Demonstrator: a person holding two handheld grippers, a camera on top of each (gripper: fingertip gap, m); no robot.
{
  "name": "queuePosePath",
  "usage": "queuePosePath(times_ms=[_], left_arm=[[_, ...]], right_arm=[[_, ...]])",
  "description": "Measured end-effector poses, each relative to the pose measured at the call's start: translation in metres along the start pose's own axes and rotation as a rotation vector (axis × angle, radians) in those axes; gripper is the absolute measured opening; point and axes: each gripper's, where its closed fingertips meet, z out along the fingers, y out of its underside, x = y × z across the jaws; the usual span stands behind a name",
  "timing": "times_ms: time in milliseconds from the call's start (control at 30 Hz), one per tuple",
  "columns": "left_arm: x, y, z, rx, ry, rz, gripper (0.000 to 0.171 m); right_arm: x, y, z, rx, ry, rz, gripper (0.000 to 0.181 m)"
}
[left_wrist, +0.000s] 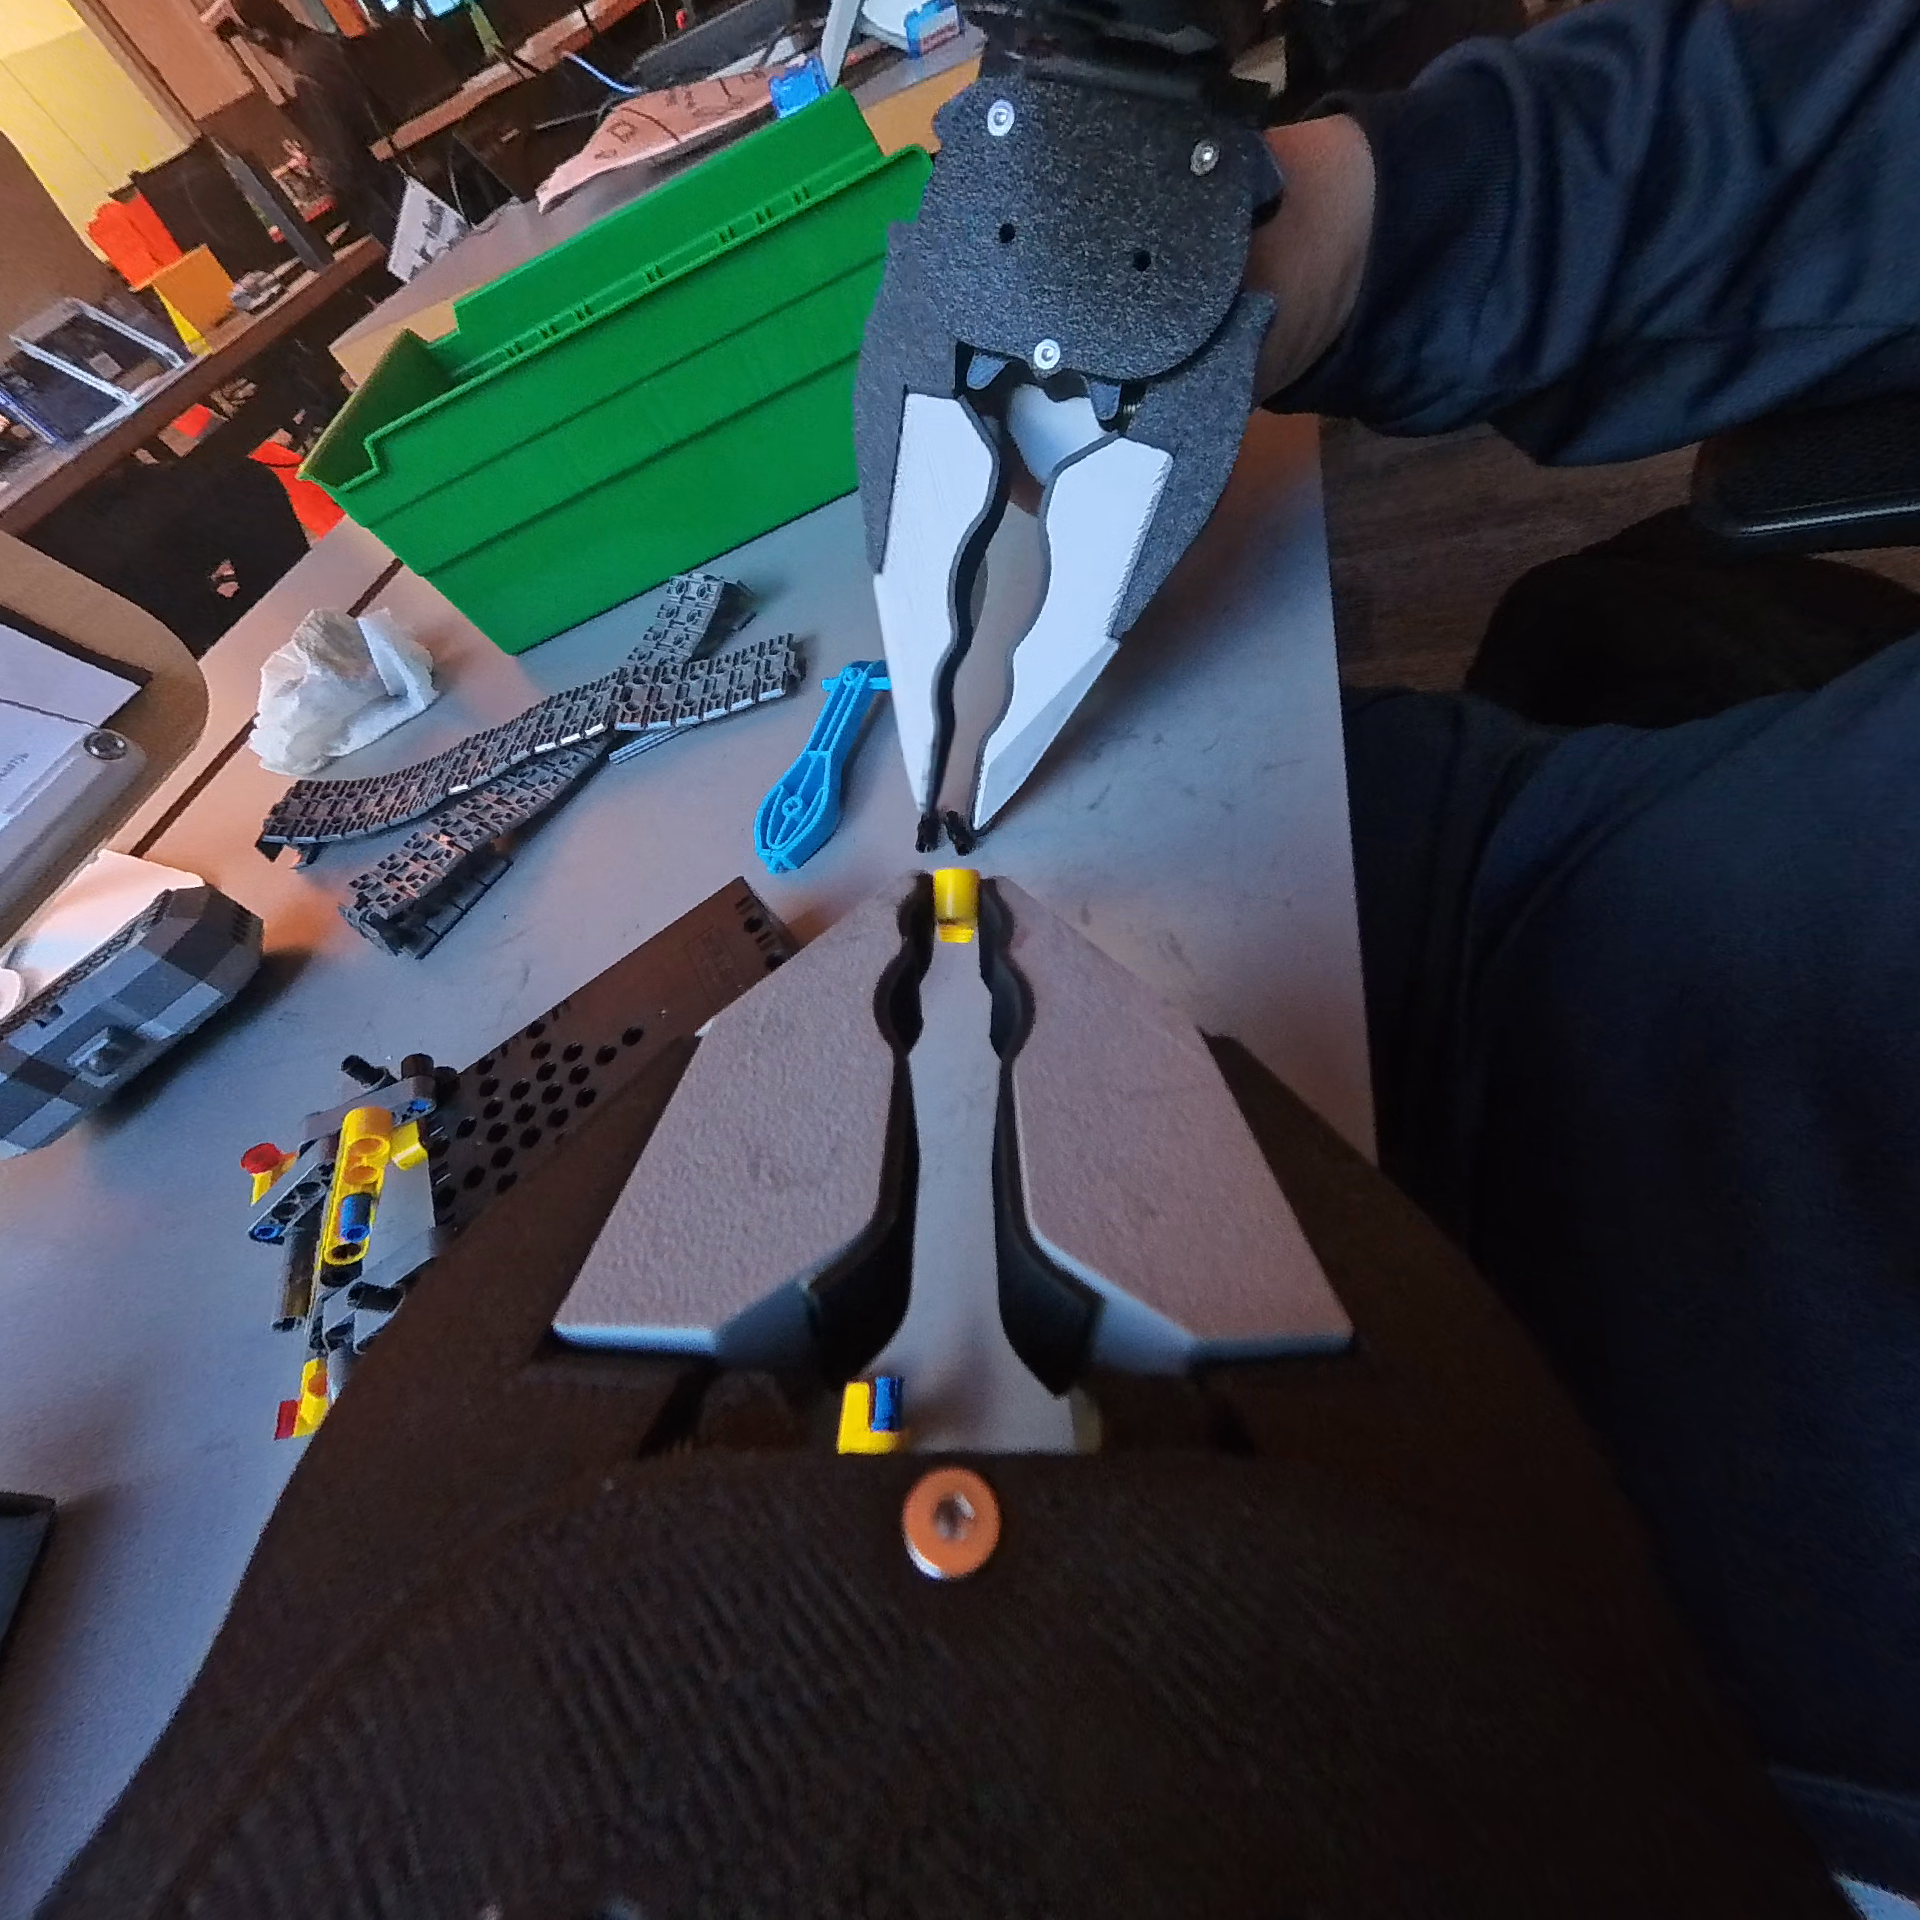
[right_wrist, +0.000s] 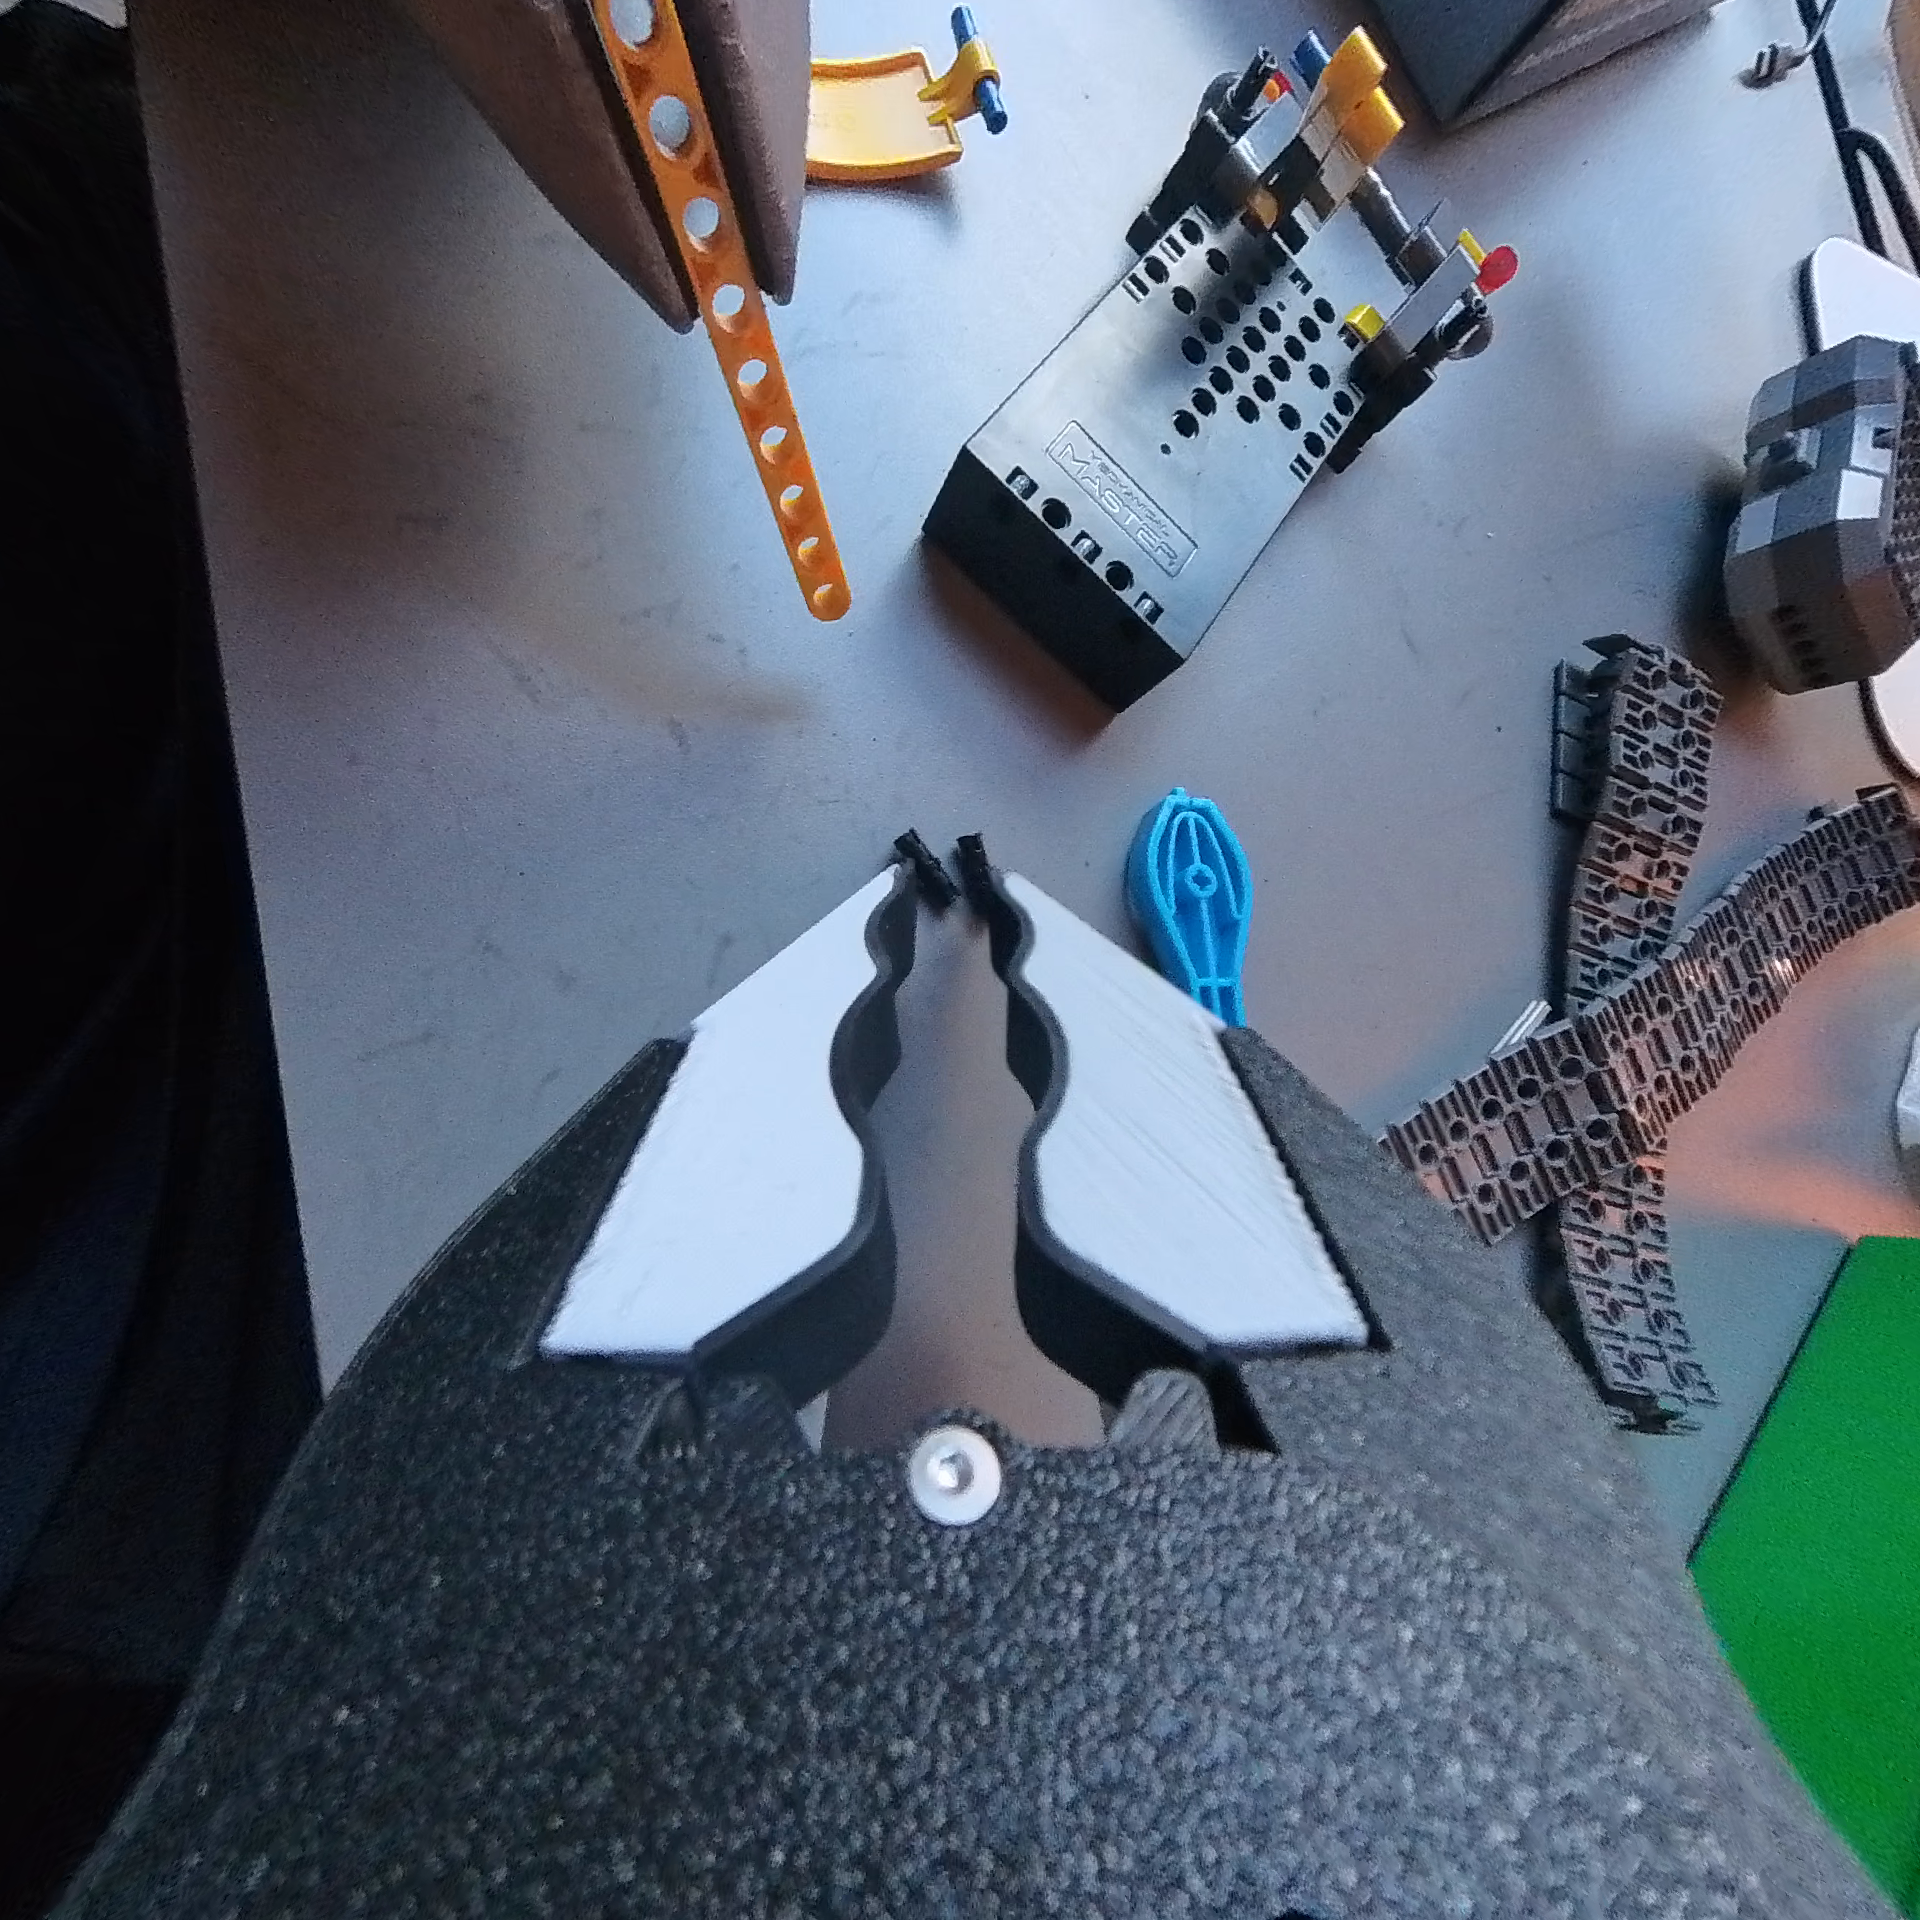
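The left gripper (left_wrist: 954, 891) has its jaws clamped on an orange beam (right_wrist: 769, 447) with a row of holes. They grip it by one end, so most of its length sticks out past the tips, above the desk (right_wrist: 520, 727) and touching nothing. Seen from the other side, the beam runs straight along the jaw line rather than askew.

Facing it, tip to tip and just apart, is the right gripper (right_wrist: 948, 883). Its jaws stand narrowly apart, with bare desk showing through the gap. Each tip ends in a small black nub, and I cannot tell whether these are loose pegs or part of the jaws. A dark sleeve (left_wrist: 1610, 260) reaches in behind this gripper.

Just beside the right tips lies a blue tool (right_wrist: 1195, 904), flat on the desk. Farther out sits a black block (right_wrist: 1101, 540) drilled with holes, with yellow, grey and black pieces plugged in along one end. Two dark track strips (right_wrist: 1642, 1018) lie crossed near it, with a grey device (right_wrist: 1829, 561) beyond. Behind the strips are a crumpled tissue (left_wrist: 332, 675) and a green bin (left_wrist: 644, 416).
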Motion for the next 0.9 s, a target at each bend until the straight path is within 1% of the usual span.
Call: queuePosePath(times_ms=[133,433,633,700,900], left_arm=[[0.0006,0.0007,0.0008,-0.007,0.003,0.003,0.006],[0.0006,0.0007,0.0007,-0.007,0.004,0.000,0.006],[0.0008,0.0006,0.0006,-0.007,0.005,0.001,0.006],[0.0008,0.0006,0.0005,-0.006,0.005,0.000,0.006],[0.0013,0.0007,0.0006,-0.008,0.006,0.004,0.006]], right_arm=[[0.0024,-0.0003,-0.0003,0.001,-0.015,0.001,0.017],[0.0005,-0.0004,0.0024,0.034,-0.176,0.074,0.020],[-0.0018,0.0001,0.0032,0.059,-0.278,0.101,0.016],[-0.0017,0.0003,0.0037,0.062,-0.312,0.115,0.017],[-0.0036,0.0001,0.0038,0.081,-0.367,0.125,0.014]])
